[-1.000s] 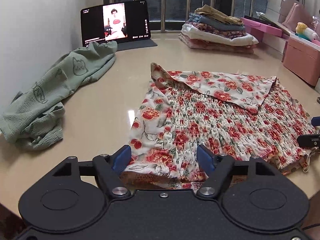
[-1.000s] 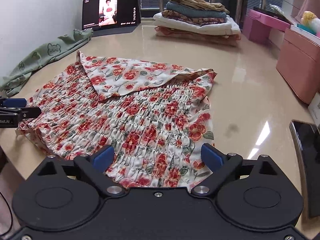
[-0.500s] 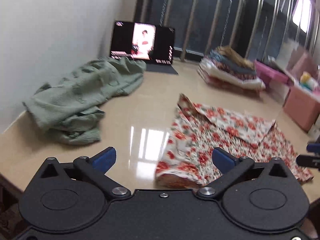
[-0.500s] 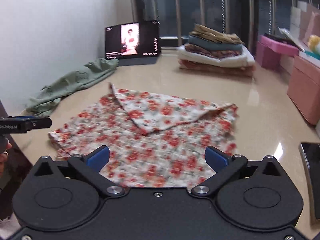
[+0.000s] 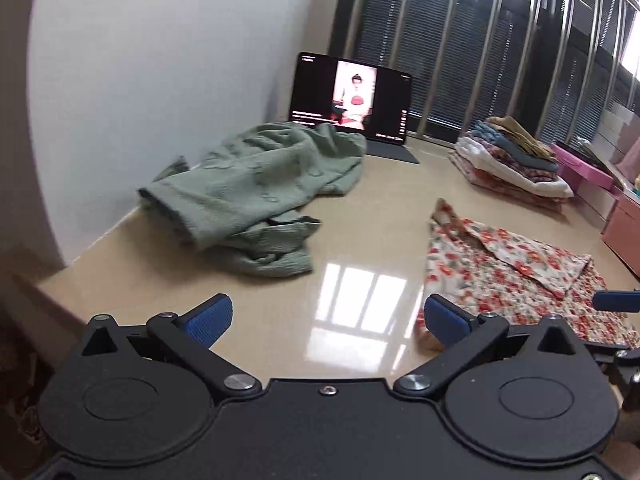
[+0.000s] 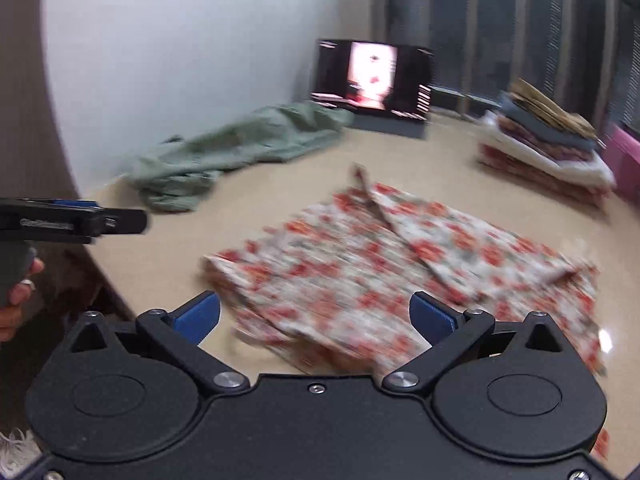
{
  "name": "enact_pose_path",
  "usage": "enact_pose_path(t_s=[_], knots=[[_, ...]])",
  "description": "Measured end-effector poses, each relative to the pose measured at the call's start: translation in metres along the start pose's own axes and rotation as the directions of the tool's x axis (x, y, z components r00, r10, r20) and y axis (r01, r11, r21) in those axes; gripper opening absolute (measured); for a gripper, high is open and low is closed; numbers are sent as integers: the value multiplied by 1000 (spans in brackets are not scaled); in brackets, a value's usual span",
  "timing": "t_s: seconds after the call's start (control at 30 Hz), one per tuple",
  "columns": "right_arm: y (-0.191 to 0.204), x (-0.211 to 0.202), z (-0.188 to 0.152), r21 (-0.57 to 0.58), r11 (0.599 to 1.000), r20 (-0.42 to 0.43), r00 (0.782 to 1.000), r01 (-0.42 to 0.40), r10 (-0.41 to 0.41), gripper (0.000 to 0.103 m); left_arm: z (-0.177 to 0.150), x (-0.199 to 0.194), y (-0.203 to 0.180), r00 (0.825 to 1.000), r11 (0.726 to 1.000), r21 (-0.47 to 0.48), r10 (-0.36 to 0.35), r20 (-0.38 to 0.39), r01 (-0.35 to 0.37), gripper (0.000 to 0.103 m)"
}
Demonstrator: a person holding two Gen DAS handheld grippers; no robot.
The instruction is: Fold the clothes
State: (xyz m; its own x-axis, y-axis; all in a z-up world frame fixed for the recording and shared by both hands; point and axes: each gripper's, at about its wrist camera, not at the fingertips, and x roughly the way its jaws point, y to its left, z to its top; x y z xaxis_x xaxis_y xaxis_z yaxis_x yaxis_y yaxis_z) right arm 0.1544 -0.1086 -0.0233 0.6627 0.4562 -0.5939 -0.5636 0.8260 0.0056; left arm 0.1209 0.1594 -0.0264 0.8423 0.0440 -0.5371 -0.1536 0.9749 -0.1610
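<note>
My left gripper (image 5: 328, 318) is spread wide over bare counter (image 5: 360, 208), nothing between its pads. My right gripper (image 6: 316, 314) is likewise spread, empty, above the near edge of the floral garment (image 6: 400, 264), which lies partly folded on the counter. A crumpled green garment (image 5: 248, 188) sits by the wall.

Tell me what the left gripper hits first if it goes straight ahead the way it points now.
Probably the bare tabletop. The open left gripper aims down at the glossy gap between the green garment and the floral garment; neither cloth lies between its fingers. Depth is uncertain.
</note>
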Motion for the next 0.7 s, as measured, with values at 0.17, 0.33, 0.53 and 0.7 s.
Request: enact_pose_path(t_s=[0.17,0.33,0.53,0.7], knots=[[41,30,11,-75,997,-13,1000,-19,19,91,-2,-3,17,1000,999,-31,19,-3,-19,103],[71,62,16,-115,993,-35,999,-11,7,79,-5,-2,28,1000,999,-41,24,-17,-25,103],[78,83,19,-102,995,-94,995,10,-20,36,-6,0,37,1000,999,-47,3,-17,-4,103],[72,87,24,-47,999,-135,991,5,-12,32,-8,2,45,1000,999,-53,-5,-24,4,103]])
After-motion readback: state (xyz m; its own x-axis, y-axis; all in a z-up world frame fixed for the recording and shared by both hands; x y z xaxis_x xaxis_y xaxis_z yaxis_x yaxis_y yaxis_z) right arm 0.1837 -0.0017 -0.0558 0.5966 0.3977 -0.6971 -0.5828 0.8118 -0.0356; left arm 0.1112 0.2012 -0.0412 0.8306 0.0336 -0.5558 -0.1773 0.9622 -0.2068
